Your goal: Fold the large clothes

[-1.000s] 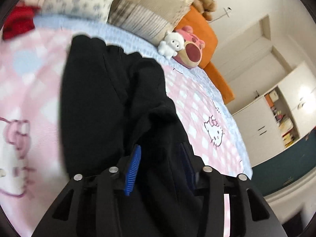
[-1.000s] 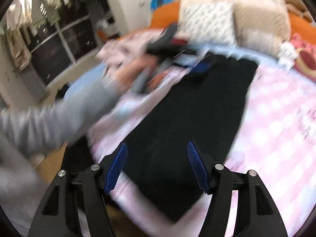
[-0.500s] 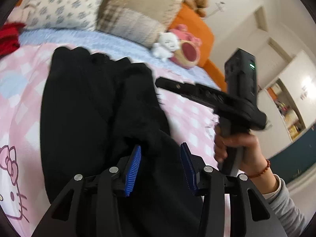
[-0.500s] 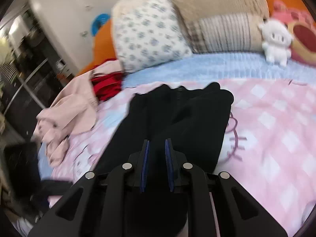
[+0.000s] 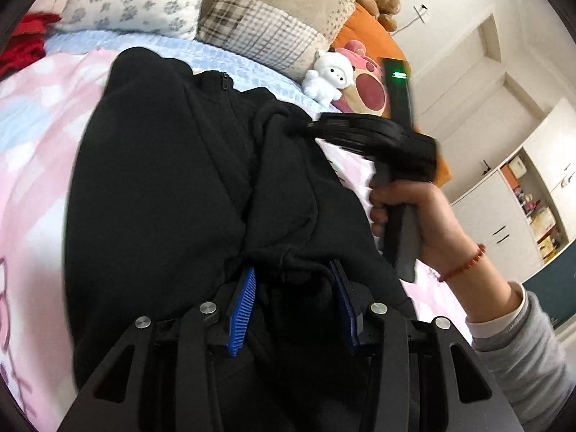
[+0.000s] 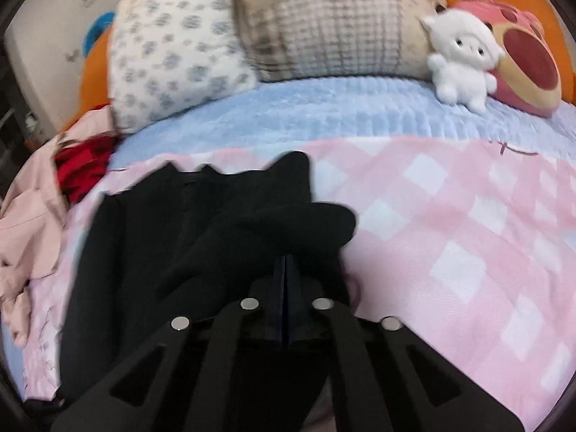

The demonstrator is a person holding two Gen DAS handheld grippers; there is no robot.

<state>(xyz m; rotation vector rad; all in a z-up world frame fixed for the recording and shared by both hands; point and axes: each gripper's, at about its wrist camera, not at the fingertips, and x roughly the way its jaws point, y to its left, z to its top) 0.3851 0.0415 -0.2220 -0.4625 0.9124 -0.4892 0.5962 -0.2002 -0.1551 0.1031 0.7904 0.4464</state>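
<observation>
A large black zip-up garment [image 5: 162, 187] lies lengthwise on the pink checked bed cover [image 5: 32, 115]. My left gripper [image 5: 295, 302] is open, its blue pads either side of a bunched fold of the black cloth at the near end. My right gripper [image 6: 285, 280] is shut on the black garment [image 6: 201, 237] and holds its right edge, folded over toward the middle. In the left wrist view the right gripper [image 5: 374, 136] shows with the hand holding it, its tips at the cloth's far right part.
Pillows [image 6: 187, 57] and plush toys [image 6: 464, 61] line the head of the bed. A pink garment and a red one [image 6: 43, 212] lie heaped at the bed's left side. White cupboards [image 5: 511, 194] stand beyond the bed on the right.
My right gripper went from open to shut on the black garment and carried its edge toward the head of the bed. My left gripper stayed open at the near end.
</observation>
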